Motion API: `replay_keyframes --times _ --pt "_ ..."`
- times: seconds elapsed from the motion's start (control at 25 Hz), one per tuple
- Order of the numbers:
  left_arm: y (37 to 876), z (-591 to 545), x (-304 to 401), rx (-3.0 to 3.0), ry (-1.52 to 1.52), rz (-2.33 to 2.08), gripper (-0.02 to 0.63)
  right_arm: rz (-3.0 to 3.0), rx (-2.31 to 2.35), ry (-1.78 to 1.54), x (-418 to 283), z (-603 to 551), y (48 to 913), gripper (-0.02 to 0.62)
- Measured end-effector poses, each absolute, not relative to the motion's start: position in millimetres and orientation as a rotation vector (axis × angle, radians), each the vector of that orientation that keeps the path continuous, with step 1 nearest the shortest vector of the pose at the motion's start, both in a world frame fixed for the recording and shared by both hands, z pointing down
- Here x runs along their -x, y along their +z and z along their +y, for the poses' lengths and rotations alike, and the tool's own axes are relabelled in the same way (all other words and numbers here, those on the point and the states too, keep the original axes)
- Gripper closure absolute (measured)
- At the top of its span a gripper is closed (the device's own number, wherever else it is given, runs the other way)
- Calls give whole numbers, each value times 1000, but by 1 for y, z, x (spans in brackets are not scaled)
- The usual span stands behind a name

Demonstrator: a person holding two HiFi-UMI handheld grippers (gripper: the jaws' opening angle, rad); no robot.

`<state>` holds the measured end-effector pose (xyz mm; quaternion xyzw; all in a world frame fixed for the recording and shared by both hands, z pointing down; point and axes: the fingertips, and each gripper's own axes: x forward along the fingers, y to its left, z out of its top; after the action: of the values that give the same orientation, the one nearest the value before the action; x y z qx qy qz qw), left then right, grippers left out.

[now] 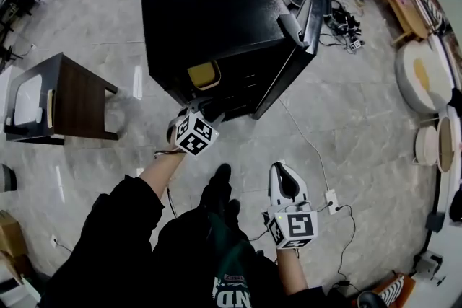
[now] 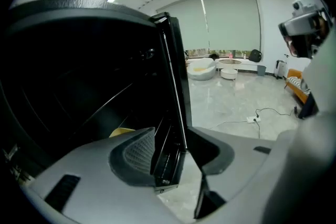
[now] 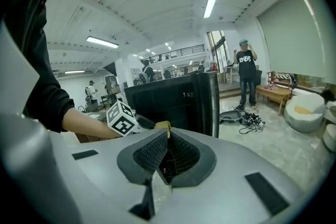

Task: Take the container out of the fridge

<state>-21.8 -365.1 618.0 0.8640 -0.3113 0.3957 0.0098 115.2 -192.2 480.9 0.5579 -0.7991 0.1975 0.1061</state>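
Left claw (image 1: 206,110) open at fridge (image 1: 209,11), yellow container (image 1: 203,73) inside

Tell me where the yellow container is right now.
In the head view the yellow container sits inside the open black fridge, at the left of its front opening, just beyond the left tool.

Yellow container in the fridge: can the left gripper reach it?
Probably yes: the fridge door stands open, the left gripper sits before the opening, jaws apart, nothing between it and the yellow container.
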Motion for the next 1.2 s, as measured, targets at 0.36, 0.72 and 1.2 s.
replay_keyframes --times 0.36,0.72,1.2 --pt "670 -419 33 -2485 1296 -1146 410 -2251 -1715 673 -134 -189 503 557" --pt "714 -451 24 -2366 1416 -1141 400 -2167 -1770 760 -150 -189 522 557" --pt "764 -482 33 -2239 1676 -1128 399 -2069 -1830 874 -171 -170 539 557"
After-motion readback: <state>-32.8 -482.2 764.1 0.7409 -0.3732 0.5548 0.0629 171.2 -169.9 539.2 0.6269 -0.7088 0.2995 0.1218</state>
